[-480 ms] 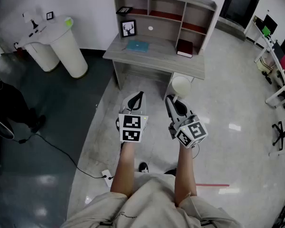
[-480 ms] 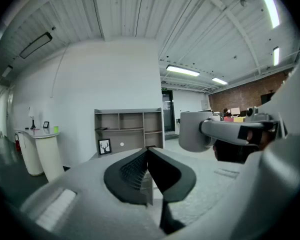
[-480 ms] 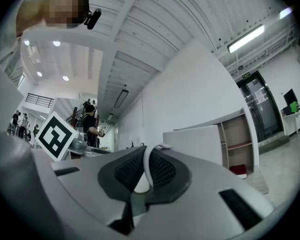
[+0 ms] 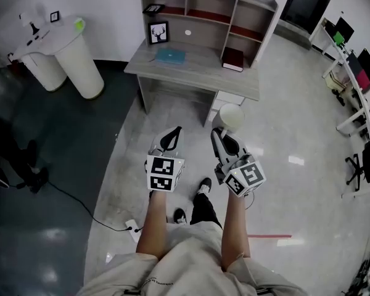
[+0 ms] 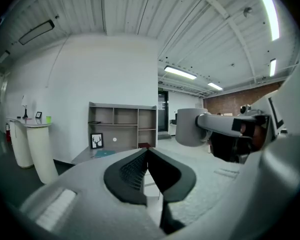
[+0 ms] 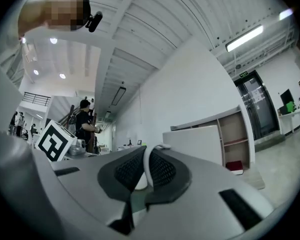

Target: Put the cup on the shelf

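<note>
Head view looks down on a pale floor [image 4: 283, 184] and a grey worktop [image 4: 197, 76] that carries a shelf [image 4: 203, 36] of open compartments. The left hand-held gripper [image 4: 172, 133] has its jaws pressed together with nothing between them. The right hand-held gripper [image 4: 218, 133] is clamped on the thin wall of a white cup [image 4: 232, 116]. The cup hangs above the floor, just before the worktop's front edge and apart from the shelf. A framed picture [image 4: 158, 32], a teal book [image 4: 171, 55] and a dark red book [image 4: 232, 58] sit on the worktop.
</note>
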Tool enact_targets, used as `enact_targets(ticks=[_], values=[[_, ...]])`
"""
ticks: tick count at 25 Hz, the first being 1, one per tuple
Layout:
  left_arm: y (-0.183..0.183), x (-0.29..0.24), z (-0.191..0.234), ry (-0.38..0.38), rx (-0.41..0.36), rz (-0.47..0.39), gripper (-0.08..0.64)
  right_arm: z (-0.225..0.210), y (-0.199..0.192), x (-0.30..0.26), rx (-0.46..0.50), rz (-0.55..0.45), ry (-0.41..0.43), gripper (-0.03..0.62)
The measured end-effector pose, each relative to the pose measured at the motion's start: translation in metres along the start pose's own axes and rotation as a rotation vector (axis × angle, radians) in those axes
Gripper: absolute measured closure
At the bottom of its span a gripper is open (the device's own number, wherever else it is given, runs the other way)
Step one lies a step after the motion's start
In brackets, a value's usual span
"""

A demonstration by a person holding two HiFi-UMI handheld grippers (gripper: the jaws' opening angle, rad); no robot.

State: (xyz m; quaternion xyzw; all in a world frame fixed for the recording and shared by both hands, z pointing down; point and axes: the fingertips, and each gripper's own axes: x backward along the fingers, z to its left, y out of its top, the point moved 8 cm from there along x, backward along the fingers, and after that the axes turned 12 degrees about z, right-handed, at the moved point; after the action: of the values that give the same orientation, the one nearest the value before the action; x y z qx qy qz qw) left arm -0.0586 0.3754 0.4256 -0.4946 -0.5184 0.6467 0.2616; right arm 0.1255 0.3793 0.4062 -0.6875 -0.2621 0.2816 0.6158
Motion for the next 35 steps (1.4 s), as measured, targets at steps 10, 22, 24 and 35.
enact_targets(ticks=[10, 22, 24, 35], values=[[0.042, -0.057, 0.037, -0.032, -0.157, -0.012, 0.551, -0.072, -0.008, -0.028, -0.045, 0.009, 0.008, 0.571], [0.078, -0.142, 0.098, -0.135, -0.097, 0.016, 0.551, -0.166, 0.024, -0.093, 0.052, 0.075, 0.121, 0.571], [0.082, -0.156, 0.105, -0.132, -0.098, 0.028, 0.551, -0.177, 0.026, -0.107, 0.061, 0.076, 0.125, 0.571], [0.123, -0.246, 0.129, -0.137, -0.103, 0.008, 0.551, -0.241, 0.031, -0.17, 0.067, 0.059, 0.153, 0.571]])
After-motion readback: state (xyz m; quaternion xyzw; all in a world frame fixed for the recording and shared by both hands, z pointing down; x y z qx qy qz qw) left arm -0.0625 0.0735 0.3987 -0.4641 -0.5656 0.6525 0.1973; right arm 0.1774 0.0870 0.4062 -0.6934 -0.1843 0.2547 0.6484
